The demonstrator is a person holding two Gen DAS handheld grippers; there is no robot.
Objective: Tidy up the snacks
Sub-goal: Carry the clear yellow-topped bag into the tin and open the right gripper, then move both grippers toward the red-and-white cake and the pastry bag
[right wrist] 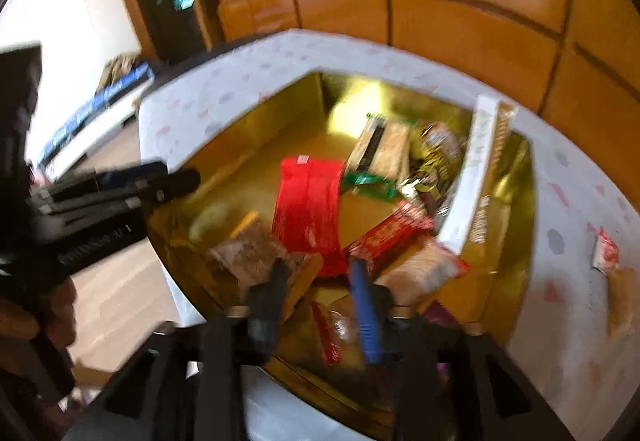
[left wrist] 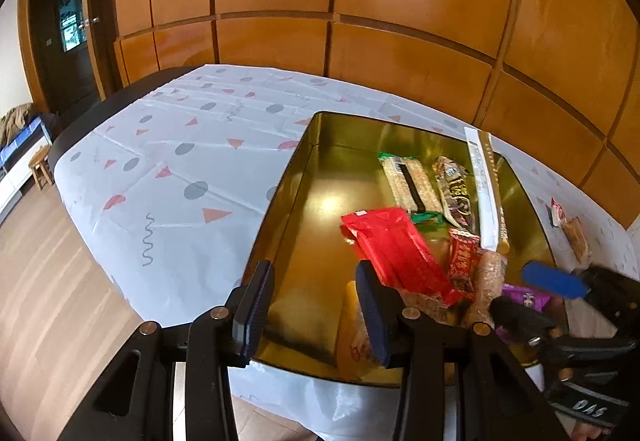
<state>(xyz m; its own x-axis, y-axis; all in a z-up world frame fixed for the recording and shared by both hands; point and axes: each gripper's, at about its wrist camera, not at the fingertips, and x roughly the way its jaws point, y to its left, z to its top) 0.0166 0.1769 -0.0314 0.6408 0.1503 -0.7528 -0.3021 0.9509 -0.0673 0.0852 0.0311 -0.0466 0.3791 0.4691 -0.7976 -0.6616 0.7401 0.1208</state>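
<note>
A gold tin box (left wrist: 304, 145) (right wrist: 248, 129) on the table holds several snack packs: a red pack (left wrist: 396, 245) (right wrist: 308, 201), a green-edged cracker pack (left wrist: 408, 181), a dark chocolate bar (left wrist: 456, 193) and a long white-gold box (left wrist: 486, 189) (right wrist: 480, 169). My left gripper (left wrist: 316, 301) is open and empty over the tin's near left corner. My right gripper (right wrist: 320, 281) is open over the tin's near edge, above the packs; this view is blurred. The right gripper also shows in the left wrist view (left wrist: 532, 293).
Two small snack packs (left wrist: 568, 225) (right wrist: 608, 269) lie on the patterned tablecloth (left wrist: 168, 161) right of the tin. Wooden wall panels (left wrist: 360, 1) stand behind the table. Wood floor (left wrist: 48, 281) and a small stool (left wrist: 40, 169) are to the left.
</note>
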